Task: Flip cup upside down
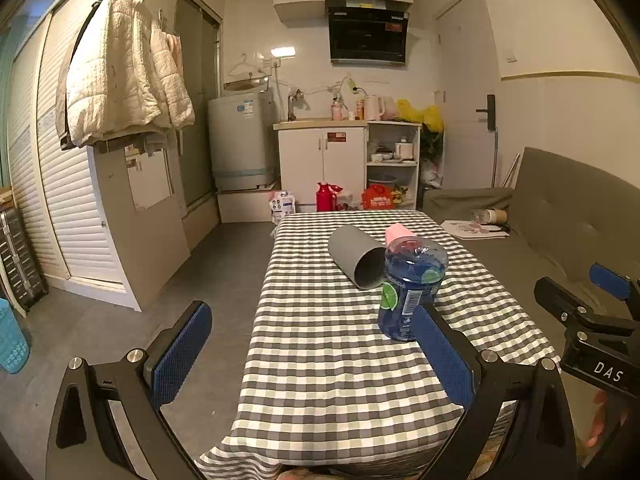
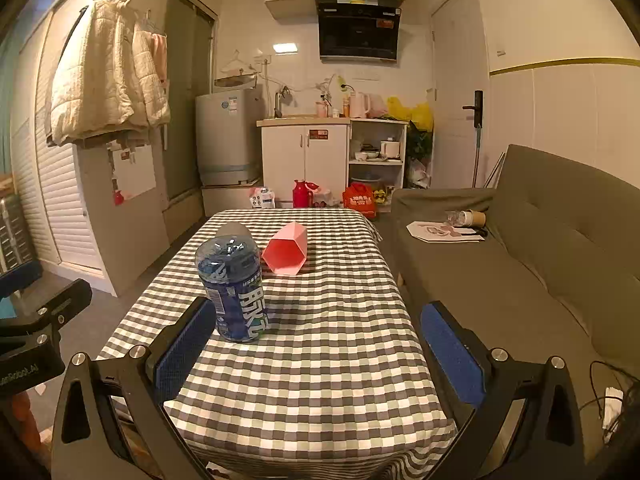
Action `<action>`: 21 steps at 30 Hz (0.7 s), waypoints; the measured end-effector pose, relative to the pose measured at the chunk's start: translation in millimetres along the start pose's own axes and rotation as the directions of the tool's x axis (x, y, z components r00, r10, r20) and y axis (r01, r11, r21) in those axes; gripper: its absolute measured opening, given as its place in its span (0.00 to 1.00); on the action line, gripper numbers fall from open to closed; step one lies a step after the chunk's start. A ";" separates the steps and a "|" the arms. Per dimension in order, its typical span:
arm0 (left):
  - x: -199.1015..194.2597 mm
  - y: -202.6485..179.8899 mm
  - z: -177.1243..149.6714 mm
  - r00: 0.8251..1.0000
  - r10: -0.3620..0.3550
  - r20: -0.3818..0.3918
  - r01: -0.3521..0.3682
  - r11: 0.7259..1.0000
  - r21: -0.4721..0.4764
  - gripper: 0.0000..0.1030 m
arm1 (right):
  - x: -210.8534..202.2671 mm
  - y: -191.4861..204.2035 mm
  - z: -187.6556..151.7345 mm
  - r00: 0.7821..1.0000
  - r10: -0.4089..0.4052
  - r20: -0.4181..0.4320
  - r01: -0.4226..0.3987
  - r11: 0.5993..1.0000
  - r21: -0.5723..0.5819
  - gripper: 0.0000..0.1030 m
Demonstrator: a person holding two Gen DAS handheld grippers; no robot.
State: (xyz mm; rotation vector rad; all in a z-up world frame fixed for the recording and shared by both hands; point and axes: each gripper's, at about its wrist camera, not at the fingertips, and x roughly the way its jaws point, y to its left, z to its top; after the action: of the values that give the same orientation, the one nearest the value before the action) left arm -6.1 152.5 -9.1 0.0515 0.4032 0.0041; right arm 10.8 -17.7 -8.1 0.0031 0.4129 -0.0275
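A grey cup [image 1: 357,256] lies on its side on the checkered table [image 1: 320,360], its mouth toward me. A pink hexagonal cup [image 2: 286,249] lies on its side too, mouth toward me; in the left wrist view only its end [image 1: 397,233] shows behind the bottle. In the right wrist view the grey cup [image 2: 233,229] peeks out behind the bottle. My left gripper [image 1: 316,340] is open and empty near the table's front edge. My right gripper [image 2: 318,344] is open and empty over the table's front part; it also shows in the left wrist view [image 1: 576,300].
A blue bottle [image 1: 410,288] stands upright in front of the cups, also in the right wrist view [image 2: 234,290]. A grey sofa [image 2: 540,260] runs along the table's right side. A wardrobe [image 1: 80,200] and kitchen cabinets [image 1: 324,160] stand beyond.
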 end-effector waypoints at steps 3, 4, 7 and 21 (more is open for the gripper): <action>0.0 0.8 0.2 1.000 0.004 0.000 -0.004 1.000 -0.001 1.00 | 0.8 -0.4 0.1 1.000 -0.001 -0.003 0.001 1.000 -0.001 1.00; -0.1 0.9 0.2 1.000 0.004 0.000 -0.004 1.000 -0.001 1.00 | 1.0 -0.7 0.0 1.000 -0.002 -0.002 0.002 1.000 -0.001 1.00; -0.1 1.3 0.2 1.000 0.007 -0.002 -0.007 1.000 -0.001 1.00 | 1.9 -1.5 -1.0 1.000 0.000 -0.004 0.000 1.000 -0.001 1.00; 0.3 3.8 1.2 1.000 0.009 -0.003 -0.009 1.000 -0.001 1.00 | 0.7 -2.8 -2.4 1.000 0.001 -0.005 -0.001 1.000 -0.001 1.00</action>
State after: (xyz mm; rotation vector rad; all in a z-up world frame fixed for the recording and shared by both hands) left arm -5.3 156.2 -7.9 0.0518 0.4064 0.0131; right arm 10.4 -20.4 -10.6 0.0019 0.4180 -0.0266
